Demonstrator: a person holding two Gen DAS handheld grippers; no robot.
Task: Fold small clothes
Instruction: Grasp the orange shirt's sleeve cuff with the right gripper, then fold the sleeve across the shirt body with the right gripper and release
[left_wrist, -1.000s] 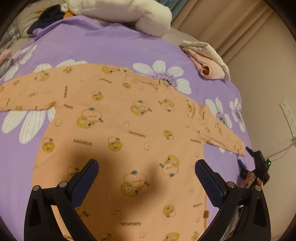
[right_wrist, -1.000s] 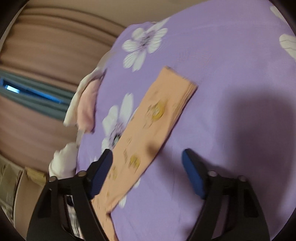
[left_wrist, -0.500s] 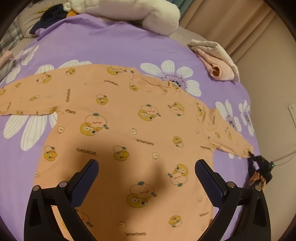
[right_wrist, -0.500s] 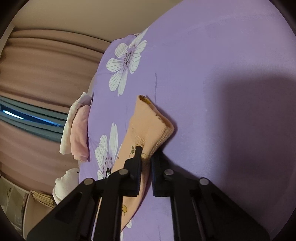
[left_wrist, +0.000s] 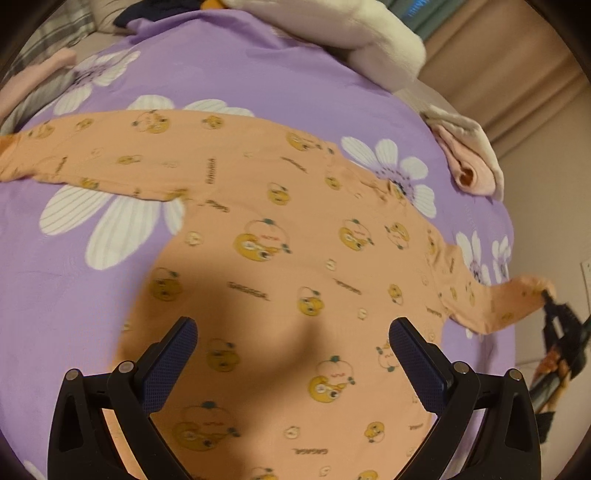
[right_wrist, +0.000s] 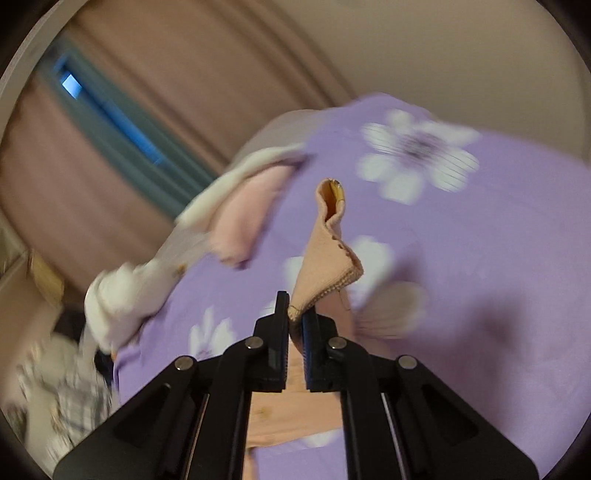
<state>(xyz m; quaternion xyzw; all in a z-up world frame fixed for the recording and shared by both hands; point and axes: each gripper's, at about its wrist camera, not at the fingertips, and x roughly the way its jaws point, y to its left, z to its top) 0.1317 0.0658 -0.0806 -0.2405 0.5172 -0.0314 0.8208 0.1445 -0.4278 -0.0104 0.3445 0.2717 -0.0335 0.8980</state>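
Left wrist view: bed, purple sheet, orange shirt spread flat mid-bed, long axis sleeve to sleeve. Left gripper hovers over the hem, jaws spread. Right gripper pinches the sleeve cuff, lifted at the bed's right edge, nearer for folding inward.
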